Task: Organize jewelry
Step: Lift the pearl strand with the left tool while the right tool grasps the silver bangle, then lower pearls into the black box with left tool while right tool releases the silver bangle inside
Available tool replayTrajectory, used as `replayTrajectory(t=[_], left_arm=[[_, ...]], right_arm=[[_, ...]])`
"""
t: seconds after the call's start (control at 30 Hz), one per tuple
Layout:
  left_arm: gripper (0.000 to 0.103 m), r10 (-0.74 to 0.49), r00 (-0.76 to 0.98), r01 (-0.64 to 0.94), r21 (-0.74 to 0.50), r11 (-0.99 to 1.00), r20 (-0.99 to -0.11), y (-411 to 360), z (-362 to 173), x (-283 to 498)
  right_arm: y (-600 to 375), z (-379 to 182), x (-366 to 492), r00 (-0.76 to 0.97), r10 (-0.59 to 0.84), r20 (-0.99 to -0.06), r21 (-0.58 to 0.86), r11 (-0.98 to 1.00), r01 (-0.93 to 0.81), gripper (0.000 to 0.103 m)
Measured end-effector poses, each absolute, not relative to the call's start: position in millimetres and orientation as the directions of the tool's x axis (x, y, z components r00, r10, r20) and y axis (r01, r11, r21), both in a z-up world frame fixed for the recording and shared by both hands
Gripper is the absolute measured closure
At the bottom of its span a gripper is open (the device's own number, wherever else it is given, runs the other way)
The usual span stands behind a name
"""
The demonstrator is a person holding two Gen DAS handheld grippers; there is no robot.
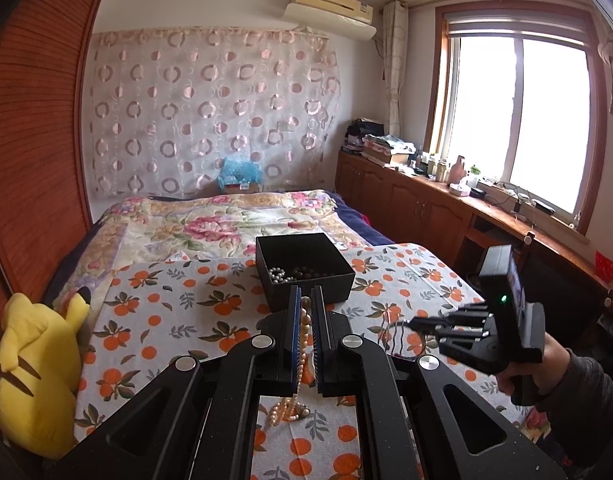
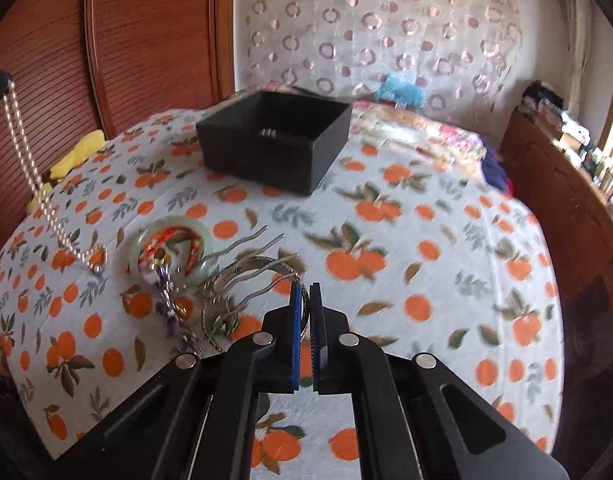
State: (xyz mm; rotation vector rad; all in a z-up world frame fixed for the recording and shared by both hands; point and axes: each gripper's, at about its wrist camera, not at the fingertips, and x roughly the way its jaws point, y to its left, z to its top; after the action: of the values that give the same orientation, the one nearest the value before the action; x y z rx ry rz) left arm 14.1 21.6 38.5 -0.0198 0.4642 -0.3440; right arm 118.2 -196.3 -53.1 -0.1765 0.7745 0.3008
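Found the left hand-held gripper (image 1: 305, 300) closed almost fully on a cream-pink pearl necklace (image 1: 304, 332), pinched between the blue pads. Saw the loose end of the strand trailing down onto the white cloth printed with oranges (image 1: 166, 312), so only partly lifted. Judged the high, narrow grip suited to drawing the strand clear before a drop.

Noted the open square black cardboard box (image 1: 306, 268) just beyond the left fingertips, already holding silver-grey beads (image 1: 277, 276) and dark beads (image 1: 304, 271). Took it for the collecting point.

Found the right hand-held gripper (image 2: 305, 300) closed to its narrowest on the rim of a thin engraved silver bangle (image 2: 262, 266), gripped edge-on. Could not tell whether the bangle had cleared the cloth. Judged the edge grip chosen because a flat ring offers no other purchase.

Recorded the remaining pieces clustered left of the right hand-held gripper: a pale green jade bangle (image 2: 144, 236), a red and gold braided cord bracelet (image 2: 178, 238) lying within it, a wavy metal hairpin (image 2: 242, 242) and a purple beaded strand (image 2: 166, 304). Counted all as not yet sorted.

Observed the left hand-held gripper pointing shallowly downward at the box, raised above the cloth. Observed the right pitched more steeply down, held from behind by a person's hand (image 1: 546, 364) in a grey sleeve (image 1: 586, 400), the box well ahead of it. Noted a yellow plush toy (image 1: 38, 360) at the cloth's left edge.
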Motion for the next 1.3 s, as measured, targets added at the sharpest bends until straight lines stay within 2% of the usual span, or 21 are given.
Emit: replayTrajectory(t=[0.57,0.97,1.3], left_arm=[[0.099,-0.330,0.837,0.322,-0.096,0.942,-0.436,22.6,39.7,14.5],[0.099,-0.324,0.844,0.321,-0.082,0.944,-0.428,18.1,38.0,18.2],[0.099,-0.323,0.864,0.340,-0.026,0.940,-0.386,4.2,71.2,40.8]], right_arm=[[-163.7,2.6,117.3,0.745,0.269,-0.611,-0.088,0.912,-0.401,0.099],[-155.0,0.6,124.6,0.733,0.275,-0.622,-0.084,0.907,-0.412,0.099],[-159.4,1.1,146.7,0.734,0.275,-0.621,-0.063,0.916,-0.396,0.099]])
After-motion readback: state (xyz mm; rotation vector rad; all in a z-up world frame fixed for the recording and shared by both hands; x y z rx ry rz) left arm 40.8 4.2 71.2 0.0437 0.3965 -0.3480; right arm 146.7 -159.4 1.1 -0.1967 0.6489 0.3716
